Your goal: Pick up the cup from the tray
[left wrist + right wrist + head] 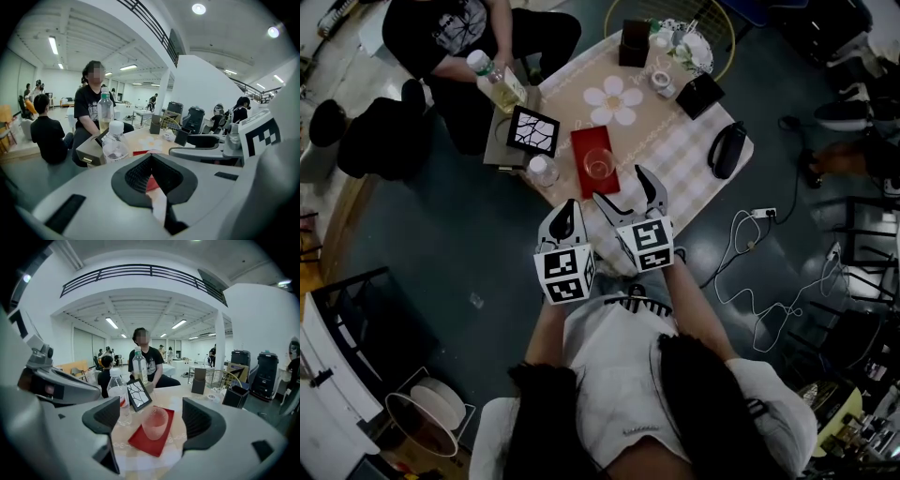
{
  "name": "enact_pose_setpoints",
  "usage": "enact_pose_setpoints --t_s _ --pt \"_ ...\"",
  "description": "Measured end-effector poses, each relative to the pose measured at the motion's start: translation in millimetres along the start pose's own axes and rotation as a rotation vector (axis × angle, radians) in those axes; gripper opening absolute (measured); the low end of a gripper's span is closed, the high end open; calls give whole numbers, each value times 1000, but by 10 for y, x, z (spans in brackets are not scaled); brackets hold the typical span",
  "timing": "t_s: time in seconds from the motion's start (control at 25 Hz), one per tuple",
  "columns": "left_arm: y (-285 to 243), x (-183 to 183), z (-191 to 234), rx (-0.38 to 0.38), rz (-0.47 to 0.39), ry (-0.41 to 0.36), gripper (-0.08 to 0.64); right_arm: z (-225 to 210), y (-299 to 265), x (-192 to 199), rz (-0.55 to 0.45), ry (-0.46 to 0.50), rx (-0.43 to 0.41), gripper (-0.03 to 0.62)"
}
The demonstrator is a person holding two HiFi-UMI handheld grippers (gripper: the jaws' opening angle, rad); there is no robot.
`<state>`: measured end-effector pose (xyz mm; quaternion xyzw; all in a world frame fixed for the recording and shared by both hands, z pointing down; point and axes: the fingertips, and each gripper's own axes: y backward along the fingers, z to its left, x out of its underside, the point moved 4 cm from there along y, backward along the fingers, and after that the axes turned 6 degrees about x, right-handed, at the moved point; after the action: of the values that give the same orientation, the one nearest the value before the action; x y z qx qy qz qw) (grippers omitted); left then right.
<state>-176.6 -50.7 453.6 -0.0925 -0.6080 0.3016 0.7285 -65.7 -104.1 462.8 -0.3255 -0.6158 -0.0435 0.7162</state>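
Evidently the grab is not yet made. The cup is seen standing upright on the red tray, approx. at the tray's middle, on the checked table. Nothing is touching it.

The right gripper is held short of the tray w/ its fingers spread wide. In the right gripper view the cup is framed btwn them but farther off, so no contact is made. The wide gap is prob. there so the cup's body can be straddled w/o being knocked.

The left gripper is held beside the right one, nearer the table edge, its fingers pressed together on nothing. It is judged to be parked as a spare, since one gripper is enough for a cup.

A water bottle is stood just beside the tray's left edge, w/ a framed panel behind it. The approach is therefore best made from the near side, where no obstacle is met. The cup looks thin & translucent, so a gentle squeeze is judged wise.
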Motion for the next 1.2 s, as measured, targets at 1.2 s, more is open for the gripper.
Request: enact_pose_setpoints --t_s 1.2 --pt "-496 444 333 -80 157 83 6 56 -1228 711 121 25 -52 417"
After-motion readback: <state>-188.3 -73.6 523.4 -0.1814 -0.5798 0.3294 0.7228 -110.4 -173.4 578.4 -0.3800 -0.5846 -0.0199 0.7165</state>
